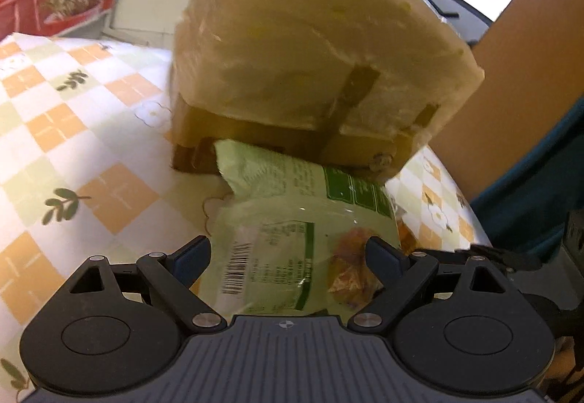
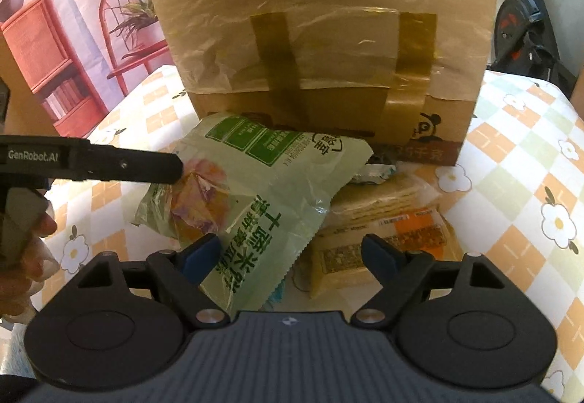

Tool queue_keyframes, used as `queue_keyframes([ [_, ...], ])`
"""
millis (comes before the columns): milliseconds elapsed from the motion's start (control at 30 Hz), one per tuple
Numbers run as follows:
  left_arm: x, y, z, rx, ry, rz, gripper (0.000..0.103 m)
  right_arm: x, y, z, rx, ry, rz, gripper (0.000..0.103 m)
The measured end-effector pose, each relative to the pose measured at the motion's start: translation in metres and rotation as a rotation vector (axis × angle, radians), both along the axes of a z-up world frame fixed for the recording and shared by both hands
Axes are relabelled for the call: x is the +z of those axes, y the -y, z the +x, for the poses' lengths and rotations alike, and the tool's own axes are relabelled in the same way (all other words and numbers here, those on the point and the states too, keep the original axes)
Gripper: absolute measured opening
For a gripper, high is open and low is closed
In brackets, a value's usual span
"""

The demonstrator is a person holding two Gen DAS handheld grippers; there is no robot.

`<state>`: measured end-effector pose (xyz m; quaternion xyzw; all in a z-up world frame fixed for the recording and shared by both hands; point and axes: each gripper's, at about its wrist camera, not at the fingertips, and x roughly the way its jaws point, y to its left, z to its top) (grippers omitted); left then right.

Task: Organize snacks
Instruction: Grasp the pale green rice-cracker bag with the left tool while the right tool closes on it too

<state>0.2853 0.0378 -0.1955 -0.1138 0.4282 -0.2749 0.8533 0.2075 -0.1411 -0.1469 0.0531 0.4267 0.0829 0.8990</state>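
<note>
A pale green snack bag [image 1: 292,220] lies on the tablecloth in front of a taped cardboard box [image 1: 310,56]. My left gripper [image 1: 288,249] is open and straddles the bag, one finger at each side of it. In the right wrist view the same green bag [image 2: 262,184] leans over a tan and orange cracker packet [image 2: 387,224]. My right gripper [image 2: 292,253] stands open just above both; its left finger is over the bag's lower edge and its right finger over the packet. The left gripper's finger [image 2: 146,165] reaches in from the left and meets the bag's edge.
The plastic-wrapped box [image 2: 328,38] stands upright right behind the snacks. The checkered tablecloth [image 2: 529,184] spreads to both sides. A person's hand [image 2: 22,257] holds the left gripper. A brown board [image 1: 511,74] rises at the table's right.
</note>
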Motion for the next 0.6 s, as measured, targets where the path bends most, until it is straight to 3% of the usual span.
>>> queue_keyframes([
  [100,-0.005,0.005,0.004,-0.019,-0.002,0.018,0.093,-0.003,-0.002,0.004,0.014,-0.008,0.006,0.086],
  [200,-0.010,0.006,0.009,-0.013,-0.012,0.005,0.093,-0.005,-0.002,0.008,0.017,-0.013,0.009,0.081],
  [600,-0.022,-0.003,0.014,-0.012,-0.025,-0.064,0.088,-0.001,-0.002,0.020,0.029,0.008,0.047,0.077],
])
